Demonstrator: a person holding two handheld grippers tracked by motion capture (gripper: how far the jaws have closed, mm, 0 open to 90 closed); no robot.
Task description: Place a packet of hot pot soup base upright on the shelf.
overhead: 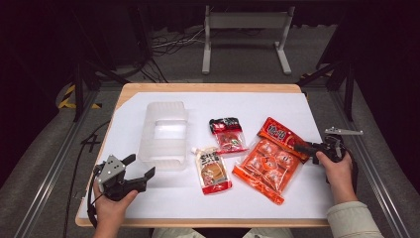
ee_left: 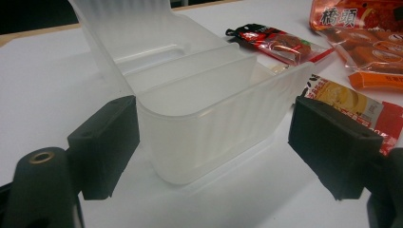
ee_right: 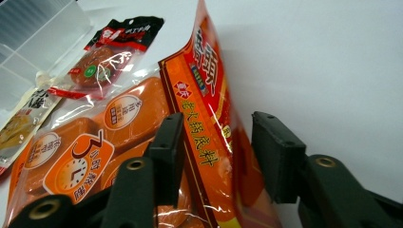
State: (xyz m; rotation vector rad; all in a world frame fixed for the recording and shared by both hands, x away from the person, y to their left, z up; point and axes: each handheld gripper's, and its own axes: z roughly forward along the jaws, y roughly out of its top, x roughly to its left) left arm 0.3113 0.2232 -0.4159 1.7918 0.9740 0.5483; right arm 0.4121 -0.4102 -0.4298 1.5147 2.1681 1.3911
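A translucent plastic container [overhead: 163, 134] stands on the left of the white sheet. My left gripper [overhead: 142, 164] is open just in front of it. In the left gripper view its jaws [ee_left: 214, 142] stand on either side of the container's near corner [ee_left: 199, 114], apart from the walls. A large orange snack bag [overhead: 267, 166] lies right of centre, with a red header strip [overhead: 282, 136] at its far end. My right gripper [overhead: 300, 148] is at that header's right end. In the right gripper view the header [ee_right: 209, 104] rises between the part-closed jaws [ee_right: 218, 142], the right pad still apart from it.
A red and black packet [overhead: 228, 134] and a spouted sauce pouch [overhead: 213, 171] lie between the container and the orange bag. The white sheet [overhead: 297, 198] covers a wooden table [overhead: 208, 88]. A metal stand [overhead: 245, 34] is on the floor beyond.
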